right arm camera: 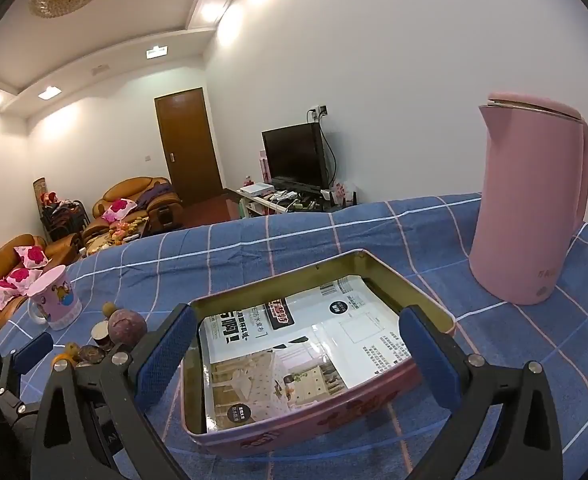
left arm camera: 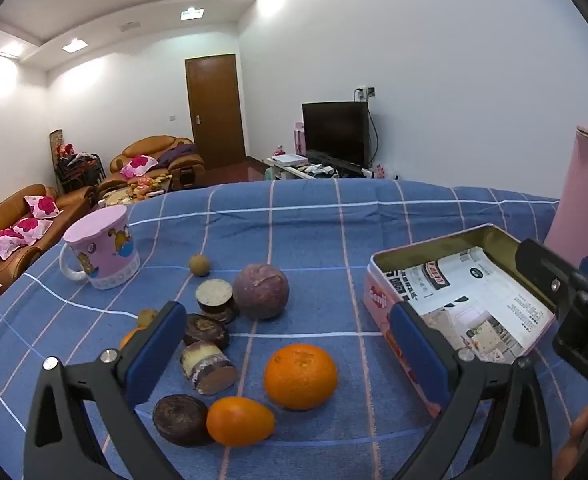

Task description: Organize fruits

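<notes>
On the blue checked cloth lie an orange, a small oval orange fruit, a purple passion fruit and a small brown longan. Several dark round cakes lie among them. My left gripper hangs open above the orange, holding nothing. An open pink tin lined with printed paper stands to the right. My right gripper is open over that pink tin, empty. The passion fruit shows at its left.
A pink cartoon mug stands at the left of the cloth, with more small fruit partly hidden behind my left finger. A tall pink kettle stands right of the tin. Sofas, a door and a television lie beyond the table edge.
</notes>
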The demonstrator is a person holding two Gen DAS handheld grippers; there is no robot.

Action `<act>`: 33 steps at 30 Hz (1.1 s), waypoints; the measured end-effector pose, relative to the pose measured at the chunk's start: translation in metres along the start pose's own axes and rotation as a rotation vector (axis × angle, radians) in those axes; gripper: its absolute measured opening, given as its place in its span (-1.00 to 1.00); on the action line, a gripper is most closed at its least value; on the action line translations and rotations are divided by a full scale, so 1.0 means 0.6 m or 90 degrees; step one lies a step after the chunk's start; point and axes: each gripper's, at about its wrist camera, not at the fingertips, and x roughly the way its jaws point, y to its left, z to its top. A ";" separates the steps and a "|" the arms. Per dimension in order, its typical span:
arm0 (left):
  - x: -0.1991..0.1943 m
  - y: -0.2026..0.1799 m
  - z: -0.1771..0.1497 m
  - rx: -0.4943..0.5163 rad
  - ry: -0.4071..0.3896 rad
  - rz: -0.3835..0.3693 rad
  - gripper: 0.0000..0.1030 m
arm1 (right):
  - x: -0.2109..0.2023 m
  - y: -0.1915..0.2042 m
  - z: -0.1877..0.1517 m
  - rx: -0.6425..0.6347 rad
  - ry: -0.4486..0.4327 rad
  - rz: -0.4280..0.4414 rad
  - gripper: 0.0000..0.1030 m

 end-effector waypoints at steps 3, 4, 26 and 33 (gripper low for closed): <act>0.000 0.002 0.001 0.001 0.000 -0.003 1.00 | 0.004 -0.001 0.001 0.001 0.000 -0.001 0.98; 0.000 0.002 0.001 0.001 0.000 -0.003 1.00 | 0.006 -0.002 0.002 0.001 0.002 0.000 0.98; -0.001 0.001 -0.001 0.001 0.003 -0.007 1.00 | 0.008 -0.004 0.004 -0.002 -0.001 0.004 0.98; 0.000 0.000 -0.001 0.002 0.005 -0.008 1.00 | 0.010 -0.004 0.005 0.001 0.000 0.004 0.98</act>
